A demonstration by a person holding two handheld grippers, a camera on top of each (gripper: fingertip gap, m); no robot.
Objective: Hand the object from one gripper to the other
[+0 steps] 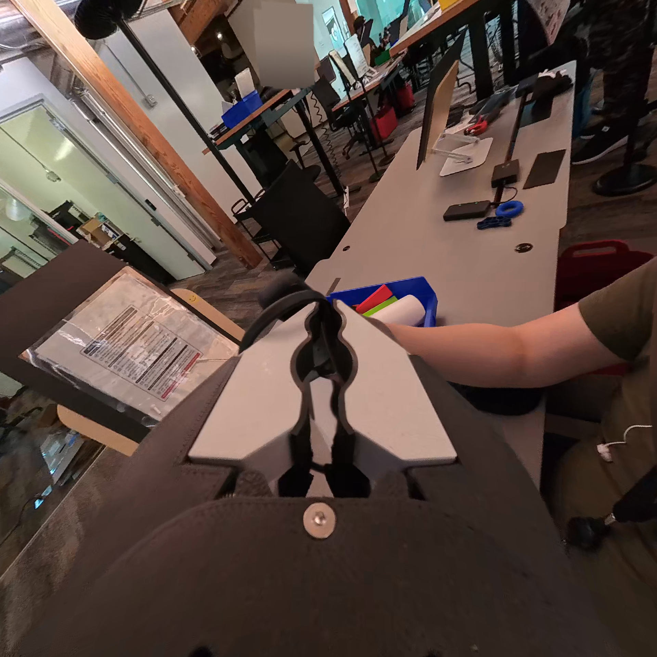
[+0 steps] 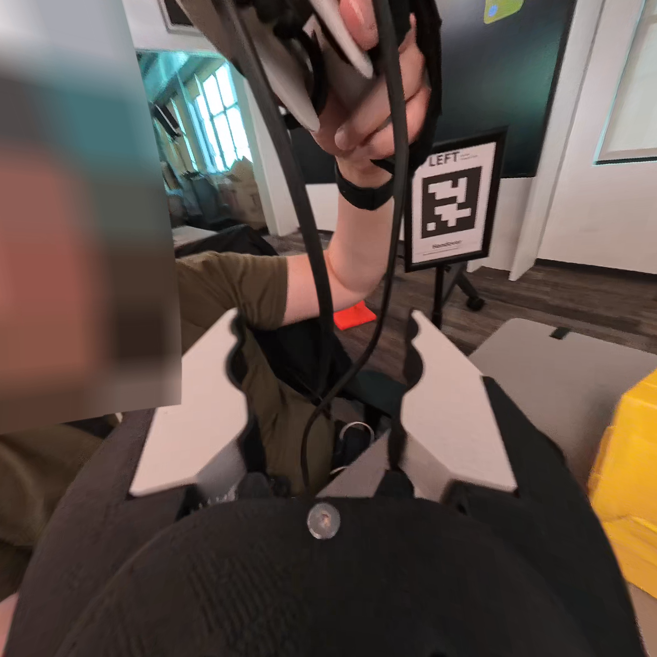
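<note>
The object is a black cord (image 1: 281, 311), looped. My left gripper (image 1: 329, 309) is shut on it, and the loop sticks out to the left of the fingertips. In the right wrist view the left gripper (image 2: 334, 89) is up high in a person's hand. The cord (image 2: 320, 249) hangs down from it in two strands that cross low between my right gripper's fingers. My right gripper (image 2: 325, 320) is open below it, its jaws wide apart on either side of the strands. I cannot tell whether the cord touches the right fingers.
A blue bin (image 1: 428, 295) with red, green and white items sits on the grey table (image 1: 462, 249). A person's arm (image 1: 497, 348) reaches across. A black board with a printed sheet (image 1: 117, 341) stands at left. A yellow box (image 2: 625, 462) and a marker sign (image 2: 451, 202) are at right. Spacing between my two grippers at the tips: around 12 cm.
</note>
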